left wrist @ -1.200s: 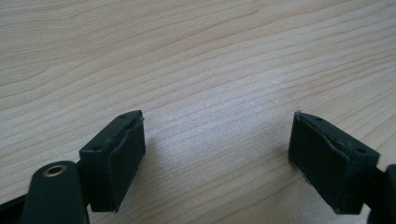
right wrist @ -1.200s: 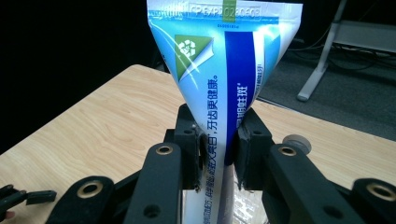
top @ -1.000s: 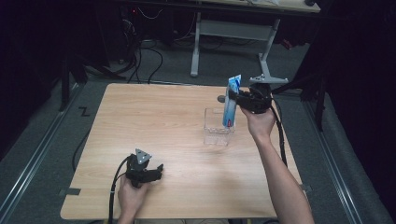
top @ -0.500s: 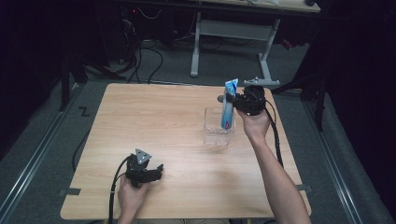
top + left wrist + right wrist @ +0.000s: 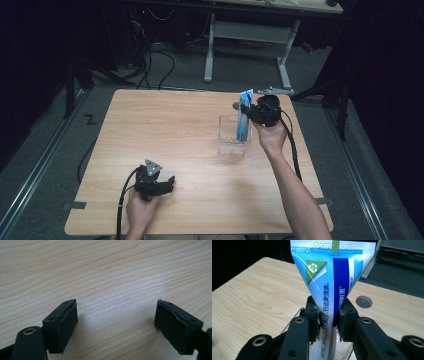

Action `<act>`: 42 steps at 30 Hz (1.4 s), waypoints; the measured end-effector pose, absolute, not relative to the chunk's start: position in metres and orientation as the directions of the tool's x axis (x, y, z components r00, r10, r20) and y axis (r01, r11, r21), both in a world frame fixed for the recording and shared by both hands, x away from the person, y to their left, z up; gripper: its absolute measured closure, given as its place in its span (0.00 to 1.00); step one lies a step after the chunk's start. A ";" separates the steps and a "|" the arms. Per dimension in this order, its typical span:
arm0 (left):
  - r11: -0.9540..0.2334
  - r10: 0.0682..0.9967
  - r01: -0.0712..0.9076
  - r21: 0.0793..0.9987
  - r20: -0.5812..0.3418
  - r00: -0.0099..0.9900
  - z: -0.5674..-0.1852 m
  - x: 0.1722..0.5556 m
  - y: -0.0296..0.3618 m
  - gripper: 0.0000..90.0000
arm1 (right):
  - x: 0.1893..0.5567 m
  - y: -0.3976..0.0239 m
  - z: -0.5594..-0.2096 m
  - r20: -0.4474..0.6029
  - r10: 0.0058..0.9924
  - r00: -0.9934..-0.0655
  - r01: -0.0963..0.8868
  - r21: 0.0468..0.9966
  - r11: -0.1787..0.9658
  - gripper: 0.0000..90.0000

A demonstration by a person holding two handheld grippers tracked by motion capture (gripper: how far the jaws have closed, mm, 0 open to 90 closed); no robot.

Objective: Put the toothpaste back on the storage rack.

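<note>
Now R gripper [image 5: 328, 320] clamps toothpaste tube [image 5: 332, 277] over clear cup [image 5: 233, 141].

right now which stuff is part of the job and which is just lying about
In the job:
- toothpaste tube, upright, clamped in the right gripper
- clear container, with the tube's lower end inside it

Just about:
- left gripper, open, low over bare table
- round hole in the tabletop
- desk frame and cables on the floor behind
</note>
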State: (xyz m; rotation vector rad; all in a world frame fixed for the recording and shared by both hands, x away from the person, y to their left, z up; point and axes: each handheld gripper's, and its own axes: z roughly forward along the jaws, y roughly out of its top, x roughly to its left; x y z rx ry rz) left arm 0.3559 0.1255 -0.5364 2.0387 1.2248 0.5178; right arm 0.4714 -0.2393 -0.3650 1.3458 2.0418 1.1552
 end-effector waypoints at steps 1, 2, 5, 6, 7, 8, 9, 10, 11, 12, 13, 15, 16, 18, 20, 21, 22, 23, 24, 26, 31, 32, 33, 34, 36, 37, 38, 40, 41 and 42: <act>-0.315 0.880 0.604 0.733 -0.013 0.475 -0.536 0.356 0.126 0.21 | 0.472 -0.239 -0.366 0.080 0.897 -0.436 0.533 0.825 0.186 0.81; -0.314 0.880 0.604 0.733 -0.014 0.475 -0.536 0.356 0.125 0.21 | 0.472 -0.238 -0.366 0.076 0.897 -0.436 0.534 0.824 0.190 0.81; -0.315 0.880 0.604 0.732 -0.013 0.475 -0.536 0.356 0.126 0.21 | 0.473 -0.235 -0.368 0.074 0.895 -0.440 0.535 0.822 0.195 0.81; -0.315 0.880 0.603 0.733 -0.013 0.475 -0.536 0.356 0.125 0.21 | 0.474 -0.235 -0.369 0.076 0.895 -0.440 0.537 0.821 0.195 0.81; -0.315 0.880 0.604 0.732 -0.014 0.475 -0.536 0.356 0.126 0.21 | 0.474 -0.235 -0.369 0.076 0.895 -0.439 0.540 0.819 0.195 0.81; -0.314 0.880 0.604 0.733 -0.014 0.475 -0.536 0.356 0.125 0.21 | 0.475 -0.234 -0.370 0.075 0.896 -0.437 0.542 0.817 0.196 0.81; -0.315 0.880 0.603 0.733 -0.013 0.475 -0.536 0.356 0.125 0.21 | 0.475 -0.234 -0.371 0.074 0.896 -0.437 0.542 0.817 0.197 0.81; -0.315 0.880 0.604 0.732 -0.014 0.475 -0.536 0.356 0.126 0.21 | 0.475 -0.233 -0.372 0.074 0.897 -0.435 0.544 0.816 0.197 0.81; -0.314 0.880 0.604 0.733 -0.014 0.475 -0.536 0.356 0.126 0.21 | 0.475 -0.233 -0.373 0.077 0.898 -0.434 0.546 0.815 0.194 0.81; -0.315 0.880 0.604 0.732 -0.014 0.475 -0.536 0.356 0.126 0.21 | 0.476 -0.234 -0.374 0.079 0.898 -0.433 0.547 0.815 0.192 0.81; -0.315 0.880 0.604 0.732 -0.014 0.476 -0.536 0.356 0.126 0.21 | 0.476 -0.234 -0.376 0.083 0.898 -0.433 0.552 0.812 0.191 0.81; -0.315 0.880 0.604 0.733 -0.014 0.476 -0.536 0.356 0.126 0.21 | 0.476 -0.234 -0.379 0.085 0.899 -0.430 0.559 0.807 0.191 0.81; -0.315 0.880 0.604 0.732 -0.014 0.476 -0.536 0.356 0.126 0.21 | 0.476 -0.234 -0.380 0.084 0.900 -0.428 0.561 0.805 0.192 0.81; -0.313 0.880 0.604 0.733 -0.015 0.475 -0.536 0.356 0.125 0.21 | 0.476 -0.234 -0.382 0.088 0.900 -0.426 0.565 0.803 0.188 0.81; -0.313 0.880 0.603 0.734 -0.015 0.475 -0.536 0.356 0.125 0.21 | 0.476 -0.235 -0.384 0.094 0.900 -0.426 0.568 0.802 0.185 0.81; -0.313 0.880 0.603 0.733 -0.015 0.475 -0.536 0.356 0.125 0.21 | 0.475 -0.235 -0.384 0.096 0.899 -0.426 0.570 0.800 0.185 0.81; -0.313 0.880 0.603 0.733 -0.015 0.475 -0.536 0.356 0.125 0.21 | 0.475 -0.235 -0.385 0.096 0.899 -0.427 0.571 0.799 0.186 0.81; -0.313 0.880 0.603 0.733 -0.015 0.475 -0.536 0.356 0.125 0.21 | 0.475 -0.235 -0.385 0.093 0.899 -0.429 0.571 0.799 0.190 0.81; -0.313 0.880 0.604 0.733 -0.015 0.475 -0.536 0.356 0.125 0.21 | 0.475 -0.235 -0.386 0.090 0.898 -0.430 0.572 0.797 0.194 0.81; -0.313 0.880 0.604 0.733 -0.015 0.475 -0.536 0.356 0.125 0.21 | 0.475 -0.234 -0.386 0.091 0.897 -0.432 0.574 0.795 0.196 0.81; -0.313 0.880 0.603 0.733 -0.015 0.475 -0.536 0.356 0.125 0.21 | 0.474 -0.232 -0.387 0.090 0.893 -0.440 0.576 0.792 0.204 0.81; -0.313 0.880 0.604 0.733 -0.015 0.475 -0.536 0.356 0.125 0.21 | 0.474 -0.232 -0.387 0.089 0.893 -0.440 0.578 0.790 0.206 0.81; -0.313 0.880 0.603 0.733 -0.015 0.475 -0.536 0.356 0.125 0.21 | 0.474 -0.232 -0.388 0.090 0.893 -0.441 0.580 0.788 0.207 0.81; -0.313 0.880 0.603 0.734 -0.015 0.474 -0.536 0.356 0.125 0.21 | 0.474 -0.232 -0.389 0.093 0.893 -0.441 0.582 0.787 0.205 0.81; -0.313 0.880 0.603 0.733 -0.015 0.475 -0.536 0.356 0.125 0.21 | 0.474 -0.233 -0.391 0.102 0.893 -0.438 0.585 0.787 0.197 0.81; -0.313 0.880 0.603 0.734 -0.015 0.475 -0.536 0.356 0.125 0.21 | 0.474 -0.233 -0.392 0.107 0.894 -0.434 0.590 0.784 0.193 0.81; -0.313 0.880 0.603 0.733 -0.015 0.475 -0.536 0.356 0.125 0.21 | 0.474 -0.234 -0.393 0.105 0.894 -0.435 0.590 0.784 0.195 0.81; -0.313 0.880 0.604 0.733 -0.015 0.475 -0.536 0.356 0.125 0.21 | 0.474 -0.236 -0.395 0.104 0.896 -0.432 0.594 0.780 0.196 0.81; -0.313 0.880 0.603 0.733 -0.015 0.475 -0.536 0.356 0.125 0.21 | 0.474 -0.236 -0.396 0.104 0.896 -0.432 0.595 0.779 0.196 0.81; -0.313 0.880 0.603 0.734 -0.015 0.474 -0.536 0.356 0.125 0.21 | 0.473 -0.237 -0.396 0.107 0.897 -0.428 0.600 0.776 0.193 0.81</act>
